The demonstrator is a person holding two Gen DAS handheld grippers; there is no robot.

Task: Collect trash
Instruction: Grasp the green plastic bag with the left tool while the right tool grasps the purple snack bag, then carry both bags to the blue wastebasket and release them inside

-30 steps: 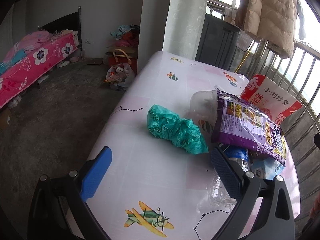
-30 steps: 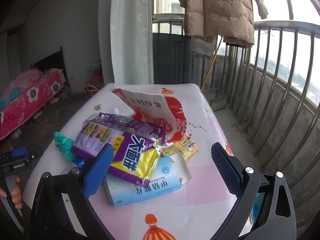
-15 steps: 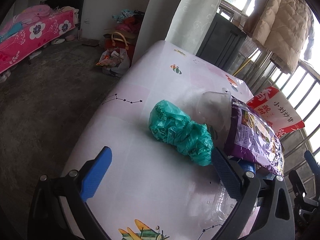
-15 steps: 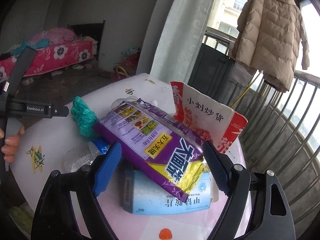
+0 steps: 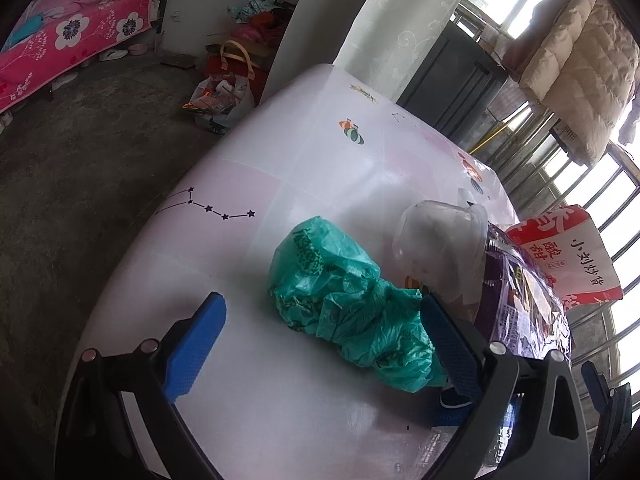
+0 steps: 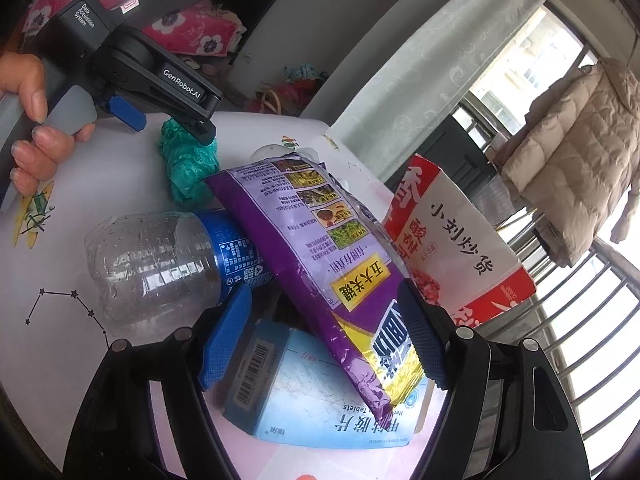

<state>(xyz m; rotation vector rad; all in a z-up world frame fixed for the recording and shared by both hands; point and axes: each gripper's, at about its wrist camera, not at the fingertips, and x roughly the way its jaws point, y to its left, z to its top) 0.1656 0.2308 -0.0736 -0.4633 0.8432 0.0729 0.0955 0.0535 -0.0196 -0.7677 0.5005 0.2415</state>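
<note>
A crumpled green plastic bag point(image 5: 352, 312) lies on the white patterned table point(image 5: 300, 152). My left gripper point(image 5: 320, 340) is open around it, the right pad close against the bag and the left pad well apart. In the right wrist view, a purple snack packet point(image 6: 320, 248) rests on a clear bottle point(image 6: 160, 264) and a blue tablet box point(image 6: 320, 400). My right gripper point(image 6: 324, 340) straddles the packet's lower end with its jaws closing. Its right pad is at the packet's edge, while the left pad stands off over the box. A red-and-white packet point(image 6: 452, 240) leans behind.
A clear plastic cup point(image 5: 440, 240) lies beside the green bag. A hand point(image 6: 36, 120) holds the left gripper at the table's left side. Balcony railing point(image 6: 592, 320) and a hanging coat point(image 6: 568, 160) are to the right. A bag of rubbish point(image 5: 220, 100) sits on the floor beyond the table.
The left gripper came forward and down until the green bag lay between its fingers. The right gripper rolled, dropped closer to the pile, and its jaws narrowed around the purple packet.
</note>
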